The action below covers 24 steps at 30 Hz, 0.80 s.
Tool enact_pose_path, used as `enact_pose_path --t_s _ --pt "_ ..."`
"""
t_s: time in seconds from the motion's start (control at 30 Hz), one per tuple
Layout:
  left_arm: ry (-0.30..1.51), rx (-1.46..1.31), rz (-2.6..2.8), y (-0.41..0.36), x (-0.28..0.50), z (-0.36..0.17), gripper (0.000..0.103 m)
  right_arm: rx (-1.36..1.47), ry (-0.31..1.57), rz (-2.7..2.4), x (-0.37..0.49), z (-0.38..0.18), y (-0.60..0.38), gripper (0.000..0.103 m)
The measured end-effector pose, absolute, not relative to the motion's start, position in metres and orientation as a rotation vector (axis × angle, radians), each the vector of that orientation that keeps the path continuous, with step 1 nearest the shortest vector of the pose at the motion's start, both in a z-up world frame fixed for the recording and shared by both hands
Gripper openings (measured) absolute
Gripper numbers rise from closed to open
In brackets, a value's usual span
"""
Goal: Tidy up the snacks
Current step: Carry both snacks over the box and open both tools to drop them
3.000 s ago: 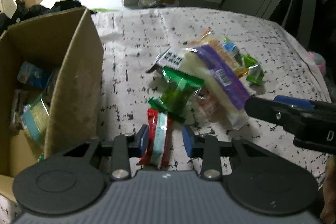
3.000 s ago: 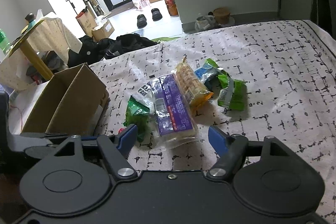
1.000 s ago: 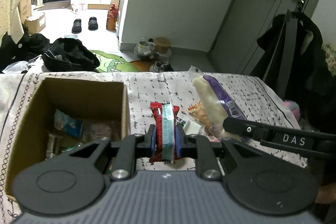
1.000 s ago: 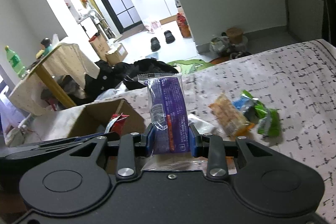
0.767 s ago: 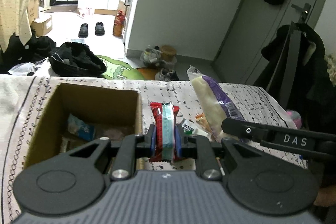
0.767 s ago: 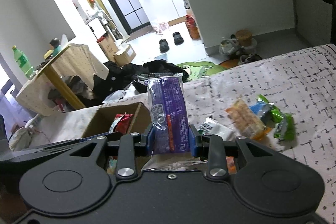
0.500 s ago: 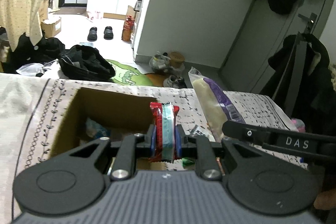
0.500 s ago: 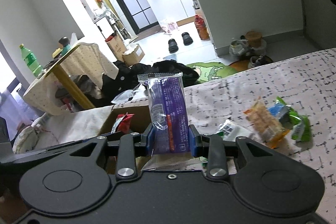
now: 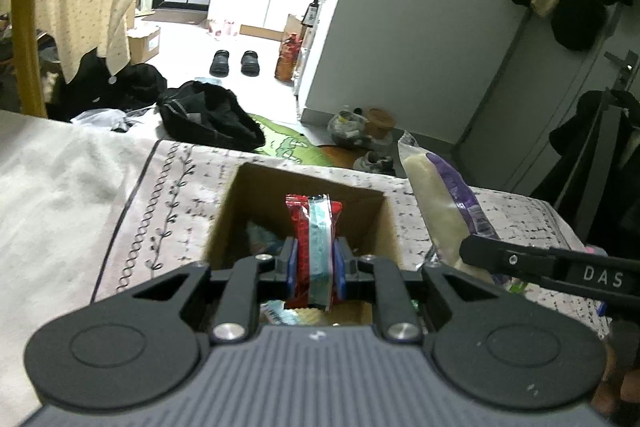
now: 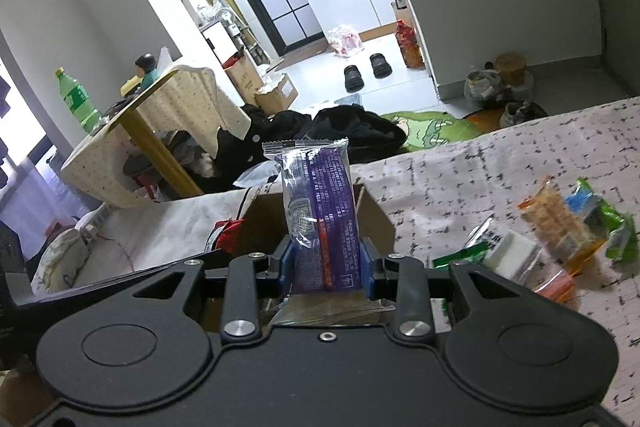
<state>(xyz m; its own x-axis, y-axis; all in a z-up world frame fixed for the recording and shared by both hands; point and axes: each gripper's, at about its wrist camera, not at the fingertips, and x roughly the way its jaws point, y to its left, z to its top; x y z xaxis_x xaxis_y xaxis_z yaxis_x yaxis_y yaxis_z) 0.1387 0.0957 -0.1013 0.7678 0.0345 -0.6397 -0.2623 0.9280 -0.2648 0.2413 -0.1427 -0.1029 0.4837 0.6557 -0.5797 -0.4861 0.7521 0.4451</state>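
Black slippers (image 9: 235, 62) on floor; green bottle (image 10: 76, 99) on draped table (image 10: 132, 131).

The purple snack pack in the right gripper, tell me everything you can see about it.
The purple snack pack is a long pillow bag of clear, glossy film with purple printed panels, small white text and a crimped top seal. Pale contents show through in the left wrist view. It stands nearly upright, clamped near its lower end between the blue pads of the right gripper, above the open cardboard box. Nothing else visibly touches it.
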Motion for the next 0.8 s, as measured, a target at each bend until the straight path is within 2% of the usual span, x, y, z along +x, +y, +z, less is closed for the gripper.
enact_pose_path --t_s 0.37,0.53,0.6,0.7,0.8 --pt "0.756 -0.381 0.207 0.111 0.135 -0.13 0.018 0.216 0.841 0.699 0.232 -0.109 -0.118 0.032" --pt "0.761 -0.399 0.21 0.113 0.132 -0.13 0.023 0.224 0.859 0.678 0.232 -0.114 -0.112 0.032" --pt "0.755 -0.395 0.211 0.113 0.13 -0.127 0.028 0.225 0.867 0.674 0.231 -0.116 -0.108 0.032" --pt "0.738 -0.41 0.222 0.114 0.126 -0.124 0.044 0.225 0.879 0.671 0.23 -0.119 -0.103 0.033" --pt "0.724 -0.416 0.227 0.115 0.123 -0.121 0.054 0.212 0.895 0.668 0.229 -0.121 -0.098 0.039"
